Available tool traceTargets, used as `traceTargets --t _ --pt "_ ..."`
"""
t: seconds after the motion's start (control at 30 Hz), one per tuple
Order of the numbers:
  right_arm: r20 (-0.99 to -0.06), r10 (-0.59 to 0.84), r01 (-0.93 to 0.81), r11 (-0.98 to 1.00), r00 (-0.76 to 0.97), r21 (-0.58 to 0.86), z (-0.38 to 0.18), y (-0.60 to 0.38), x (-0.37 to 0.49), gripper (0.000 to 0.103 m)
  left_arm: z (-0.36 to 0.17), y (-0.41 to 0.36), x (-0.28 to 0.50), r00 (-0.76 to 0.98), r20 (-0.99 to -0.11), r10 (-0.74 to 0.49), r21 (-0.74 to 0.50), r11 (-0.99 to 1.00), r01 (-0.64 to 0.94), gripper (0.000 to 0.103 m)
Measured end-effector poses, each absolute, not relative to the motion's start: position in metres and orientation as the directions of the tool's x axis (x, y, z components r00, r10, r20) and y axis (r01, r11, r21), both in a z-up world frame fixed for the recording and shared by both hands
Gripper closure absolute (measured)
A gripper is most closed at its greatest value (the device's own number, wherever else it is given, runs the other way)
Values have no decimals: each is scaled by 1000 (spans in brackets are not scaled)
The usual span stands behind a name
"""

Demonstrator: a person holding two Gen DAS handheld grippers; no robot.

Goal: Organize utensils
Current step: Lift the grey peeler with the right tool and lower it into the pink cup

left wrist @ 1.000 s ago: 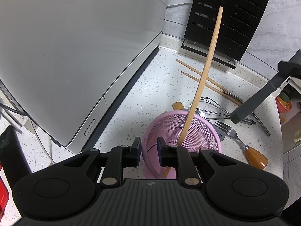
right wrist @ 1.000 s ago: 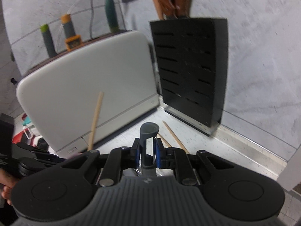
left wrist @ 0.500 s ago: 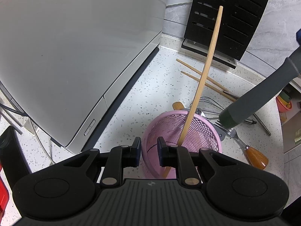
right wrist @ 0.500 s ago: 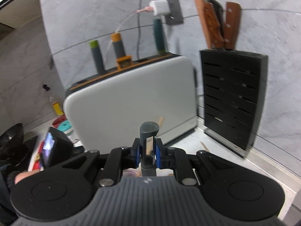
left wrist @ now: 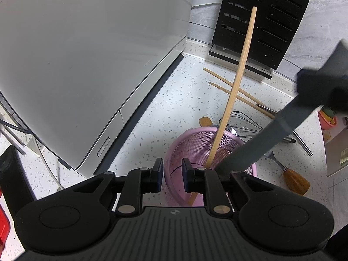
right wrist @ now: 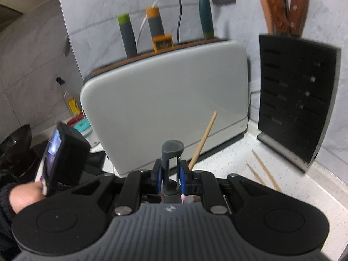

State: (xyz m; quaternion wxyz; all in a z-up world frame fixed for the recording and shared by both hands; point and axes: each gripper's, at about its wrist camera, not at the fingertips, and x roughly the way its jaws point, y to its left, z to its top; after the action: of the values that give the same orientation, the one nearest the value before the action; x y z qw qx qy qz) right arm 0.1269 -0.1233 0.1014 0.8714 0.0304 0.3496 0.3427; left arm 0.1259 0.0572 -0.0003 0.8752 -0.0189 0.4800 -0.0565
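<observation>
A pink mesh utensil cup (left wrist: 191, 139) stands on the speckled counter with a long wooden stick (left wrist: 237, 80) leaning in it. My left gripper (left wrist: 171, 169) is shut on the cup's near rim. My right gripper (right wrist: 171, 175) is shut on a grey-handled utensil (right wrist: 171, 152). In the left wrist view that utensil (left wrist: 261, 139) slants down from the right with its lower end inside the cup. Two wooden chopsticks (left wrist: 230, 89), a wire whisk (left wrist: 245, 124) and a wooden-handled fork (left wrist: 291, 177) lie on the counter behind and right of the cup.
A large grey appliance (left wrist: 87, 54) fills the left; it holds several handled tools on top (right wrist: 156, 28). A black slotted knife block (left wrist: 263, 19) stands at the back corner, with wooden-handled knives (right wrist: 282, 6) in it. The left hand-held unit (right wrist: 58, 152) shows at left.
My right gripper has carried the grey-handled utensil down and left, so its lower end now sits in the pink cup. My left gripper and the cup have stayed put.
</observation>
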Motion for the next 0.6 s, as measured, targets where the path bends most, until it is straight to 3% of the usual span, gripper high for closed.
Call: traceTargets --t 0.6 --pt "-665 589 -524 784 459 332 53 -92 160 90 0 53 125 533 -839 -112 -81 993 82 84"
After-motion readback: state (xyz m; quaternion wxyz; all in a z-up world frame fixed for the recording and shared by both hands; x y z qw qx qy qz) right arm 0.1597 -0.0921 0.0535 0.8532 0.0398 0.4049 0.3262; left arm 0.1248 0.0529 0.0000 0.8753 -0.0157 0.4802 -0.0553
